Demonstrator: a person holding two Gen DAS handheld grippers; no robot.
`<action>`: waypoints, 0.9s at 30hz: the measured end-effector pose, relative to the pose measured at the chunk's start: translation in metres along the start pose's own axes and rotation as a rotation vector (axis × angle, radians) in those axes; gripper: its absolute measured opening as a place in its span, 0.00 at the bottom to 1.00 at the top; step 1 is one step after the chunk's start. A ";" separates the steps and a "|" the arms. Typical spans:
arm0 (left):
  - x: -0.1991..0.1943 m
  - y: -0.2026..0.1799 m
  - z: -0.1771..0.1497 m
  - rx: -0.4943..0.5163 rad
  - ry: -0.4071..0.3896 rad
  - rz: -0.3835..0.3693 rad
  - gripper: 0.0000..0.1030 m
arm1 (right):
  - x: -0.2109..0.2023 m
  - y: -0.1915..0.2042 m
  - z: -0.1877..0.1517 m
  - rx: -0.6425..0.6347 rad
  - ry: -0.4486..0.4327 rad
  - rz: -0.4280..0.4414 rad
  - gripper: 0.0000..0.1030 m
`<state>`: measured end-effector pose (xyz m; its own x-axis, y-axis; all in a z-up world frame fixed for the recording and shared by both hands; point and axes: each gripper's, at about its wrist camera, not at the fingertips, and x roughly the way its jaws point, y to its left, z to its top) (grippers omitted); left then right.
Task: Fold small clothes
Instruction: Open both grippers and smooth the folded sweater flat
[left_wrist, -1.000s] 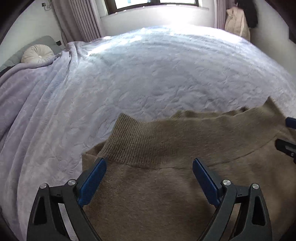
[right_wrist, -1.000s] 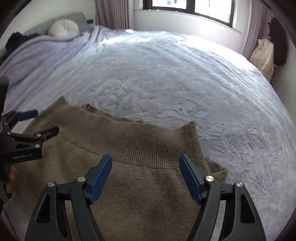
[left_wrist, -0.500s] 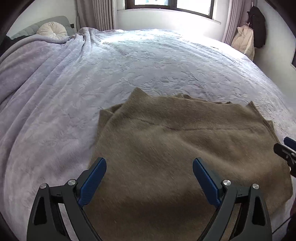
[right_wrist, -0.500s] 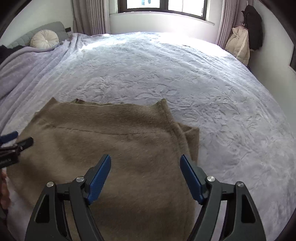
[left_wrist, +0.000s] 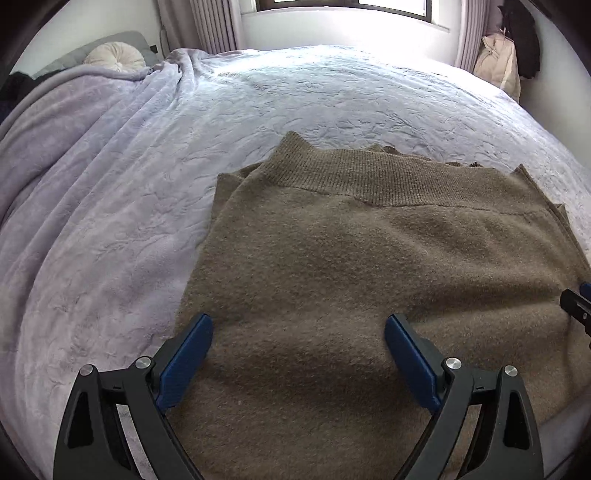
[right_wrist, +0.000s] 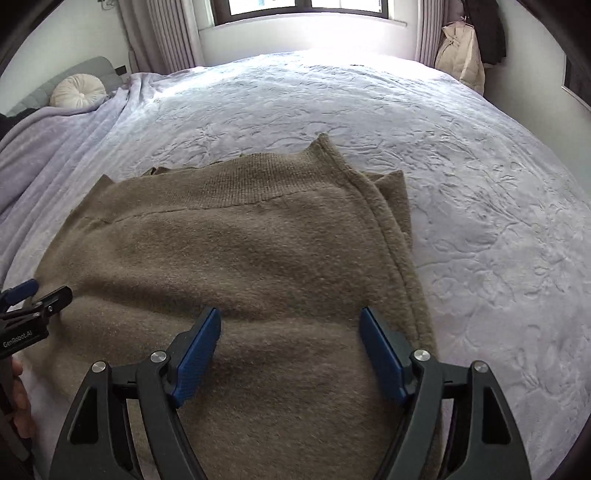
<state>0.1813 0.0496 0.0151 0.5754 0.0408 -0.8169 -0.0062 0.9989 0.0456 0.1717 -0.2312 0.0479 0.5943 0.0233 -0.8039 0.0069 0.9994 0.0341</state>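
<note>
A brown knit garment (left_wrist: 369, 258) lies folded flat on the bed, its ribbed band (left_wrist: 369, 177) at the far edge. It also shows in the right wrist view (right_wrist: 240, 258), with folded layers stacked along its right edge (right_wrist: 391, 221). My left gripper (left_wrist: 299, 354) is open and empty, just above the garment's near left part. My right gripper (right_wrist: 291, 350) is open and empty above its near right part. The left gripper's tips show at the left in the right wrist view (right_wrist: 37, 295); the right gripper's tip shows at the right edge of the left wrist view (left_wrist: 580, 306).
The bed has a pale lilac embossed cover (left_wrist: 332, 96) and a plush blanket (left_wrist: 74, 166) on its left. A round cream cushion (right_wrist: 77, 90) lies at the head. Coats (right_wrist: 461, 55) hang by the window at the far right.
Both grippers have drawn back toward the near edge of the garment, so more of it is in view. The garment lies still. Both grippers stay open.
</note>
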 end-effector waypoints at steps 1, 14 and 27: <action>0.000 0.003 -0.002 -0.009 0.007 -0.005 0.93 | -0.003 -0.003 -0.001 -0.005 0.001 -0.025 0.77; -0.034 0.000 -0.031 -0.058 -0.011 -0.040 0.93 | -0.052 0.034 -0.027 -0.088 -0.063 -0.007 0.78; -0.021 0.002 -0.065 -0.020 0.043 -0.010 0.93 | -0.026 0.037 -0.060 -0.130 0.084 -0.018 0.79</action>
<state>0.1158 0.0523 -0.0050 0.5398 0.0309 -0.8412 -0.0169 0.9995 0.0259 0.1089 -0.1935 0.0344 0.5254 0.0018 -0.8509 -0.0900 0.9945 -0.0534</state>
